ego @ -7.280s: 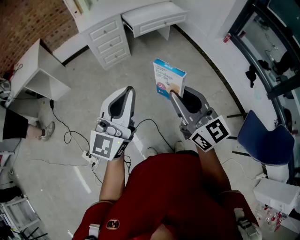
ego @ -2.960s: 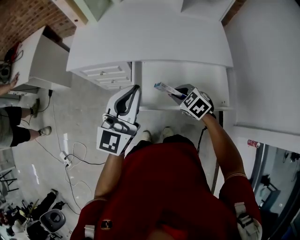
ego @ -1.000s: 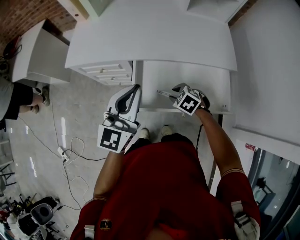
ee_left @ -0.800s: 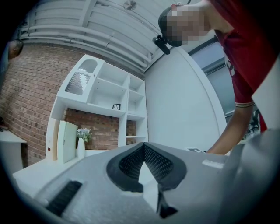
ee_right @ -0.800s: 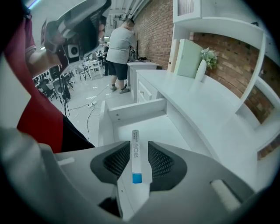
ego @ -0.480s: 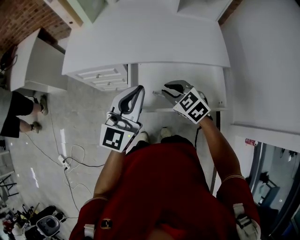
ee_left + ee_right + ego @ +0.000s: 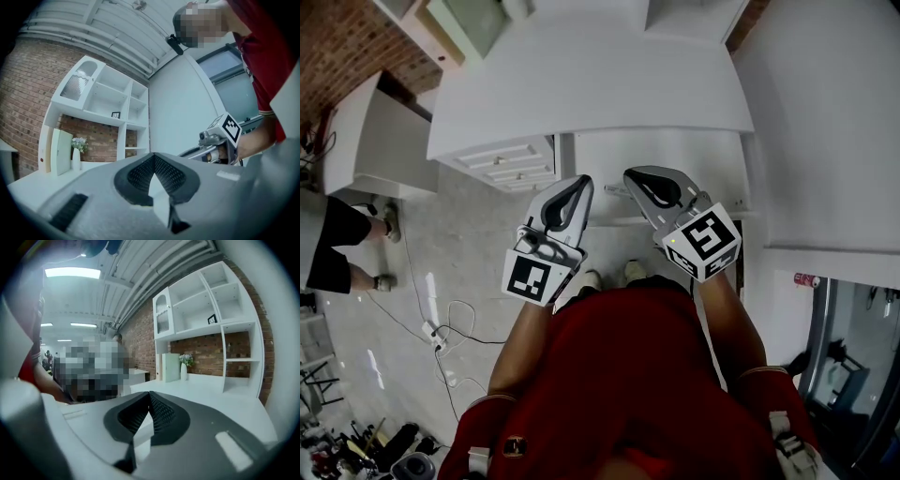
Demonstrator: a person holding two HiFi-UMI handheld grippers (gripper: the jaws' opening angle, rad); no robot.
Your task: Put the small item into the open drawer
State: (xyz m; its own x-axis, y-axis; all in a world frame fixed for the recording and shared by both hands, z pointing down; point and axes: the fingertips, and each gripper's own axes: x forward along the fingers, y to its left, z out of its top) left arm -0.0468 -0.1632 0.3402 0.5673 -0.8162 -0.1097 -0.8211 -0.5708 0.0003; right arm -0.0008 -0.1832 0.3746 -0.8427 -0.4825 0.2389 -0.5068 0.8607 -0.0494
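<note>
Now left gripper (image 7: 579, 182) and right gripper (image 7: 632, 175) hover over the open drawer's (image 7: 675, 155) front edge, left jaws together, right jaws closing shut, both empty.

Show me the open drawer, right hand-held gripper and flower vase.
open drawer (image 7: 675, 155), head view, bare inside floor.
right hand-held gripper (image 7: 628, 174), head view, front tip.
flower vase (image 7: 183, 373), right gripper view, white body.
</note>
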